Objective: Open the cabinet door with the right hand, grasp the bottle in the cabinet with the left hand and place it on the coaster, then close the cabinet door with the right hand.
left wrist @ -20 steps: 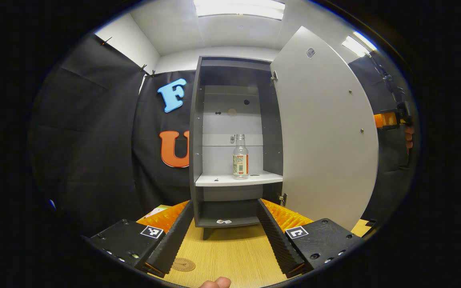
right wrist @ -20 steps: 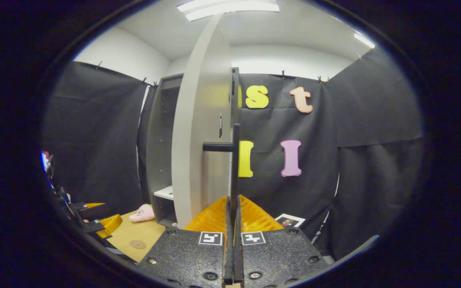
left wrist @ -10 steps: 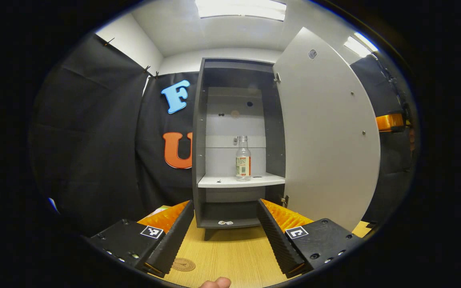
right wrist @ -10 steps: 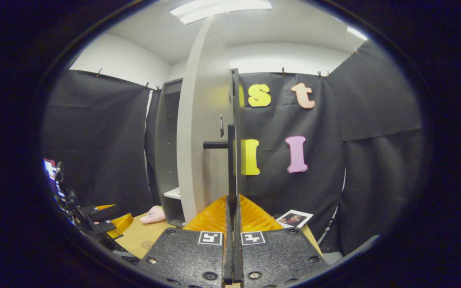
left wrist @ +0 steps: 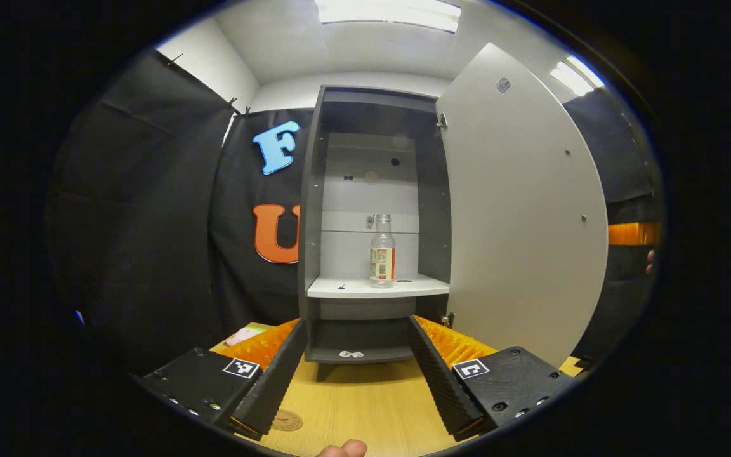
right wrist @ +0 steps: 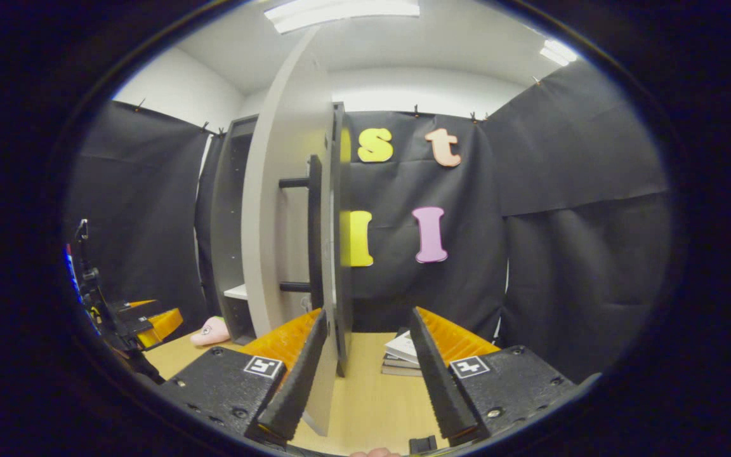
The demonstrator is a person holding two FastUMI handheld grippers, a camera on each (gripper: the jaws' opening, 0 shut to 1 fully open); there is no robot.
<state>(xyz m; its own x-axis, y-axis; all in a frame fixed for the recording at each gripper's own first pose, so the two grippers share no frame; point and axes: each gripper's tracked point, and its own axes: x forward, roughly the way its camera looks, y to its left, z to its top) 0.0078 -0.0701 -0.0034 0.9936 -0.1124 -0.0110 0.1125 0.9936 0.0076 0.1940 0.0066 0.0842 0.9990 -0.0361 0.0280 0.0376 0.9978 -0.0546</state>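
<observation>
- Left gripper view: the left tool [left wrist: 356, 362] has its fingers spread wide apart with nothing between them, low over the counter [left wrist: 365, 406] and aimed straight into the cabinet [left wrist: 311, 209].
- Right gripper view: the right tool [right wrist: 365, 374] also has its fingers apart and grips nothing. The door [right wrist: 276, 209] stands edge-on just left of its gap, with the bar handle [right wrist: 315, 231] beyond the left finger and not between the two.
- The door is swung wide to the right of the cabinet opening, so I judge the opening done and the step in hand to be the left tool's reach for the bottle [left wrist: 382, 251].
- The bottle stands upright on the cabinet's middle shelf [left wrist: 375, 287], right of the shelf's centre and near the right wall. Its long axis is vertical, its mouth points up, and it appears uncapped.
- To do the reach well, raise the left tool to shelf level, keep its fingers level and apart, and go in straight so that the bottle's labelled body passes between them.
- Close on the body below the shoulder, not on the narrow neck. It looks light and empty, so a glancing touch could tip it against the cabinet's back.
- Keep clear of the cabinet's right wall and the hinge side of the door.
- The coaster [left wrist: 286, 420] lies on the counter in front of the cabinet, beside the left finger. Carry the bottle there upright.
</observation>
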